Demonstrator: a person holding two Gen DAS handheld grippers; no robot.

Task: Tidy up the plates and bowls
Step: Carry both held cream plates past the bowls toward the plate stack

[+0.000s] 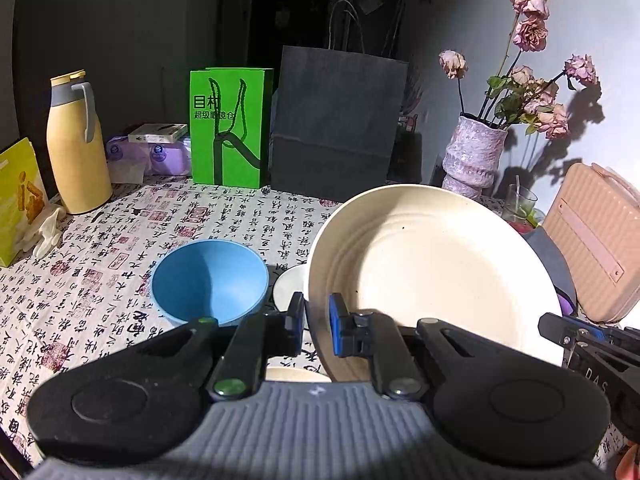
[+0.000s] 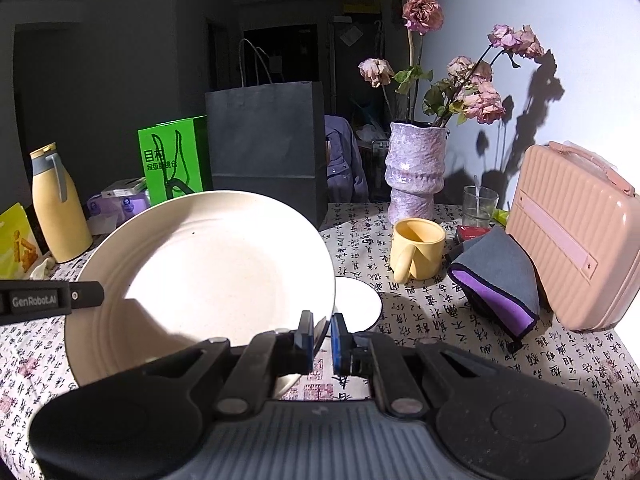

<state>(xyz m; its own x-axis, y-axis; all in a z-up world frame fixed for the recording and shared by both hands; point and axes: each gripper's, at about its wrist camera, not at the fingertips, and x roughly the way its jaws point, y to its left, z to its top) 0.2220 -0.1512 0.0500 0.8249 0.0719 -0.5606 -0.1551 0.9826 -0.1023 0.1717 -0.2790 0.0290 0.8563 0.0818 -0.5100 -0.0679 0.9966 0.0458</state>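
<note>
Cream plate [image 1: 432, 276] held tilted above the worktop [image 1: 120, 248], gripped at opposite edges by both tools. The left gripper [image 1: 316, 326] has its jaws narrowed onto the plate's near left rim, which passes between the two pads. The right gripper [image 2: 322, 336] likewise has its jaws drawn close on the plate's lower right rim, seen in the right wrist view.

Orientation: the plate stands steeply on edge rather than flat. Its hollow face is turned toward both cameras and its back toward the far side of the worktop. Being round, it has no long axis of its own; its plane runs roughly left to right between the two grippers, with the top rim leaning away.

Position of other tableware: a blue bowl [image 1: 210, 280] sits upright on the patterned cloth to the left of the plate. A small white dish with a dark rim [image 2: 358, 300] lies flat on the cloth behind and below the plate. Another pale rim shows beneath the left gripper, too hidden to identify.

Progress, as a judgement: the work appears to be at an early or middle stage. The plate is lifted but not yet set down, and the bowl and small dish lie apart, unstacked. A yellow mug [image 2: 416, 254] stands near the vase [image 2: 414, 172], apart from the dishes.
</note>
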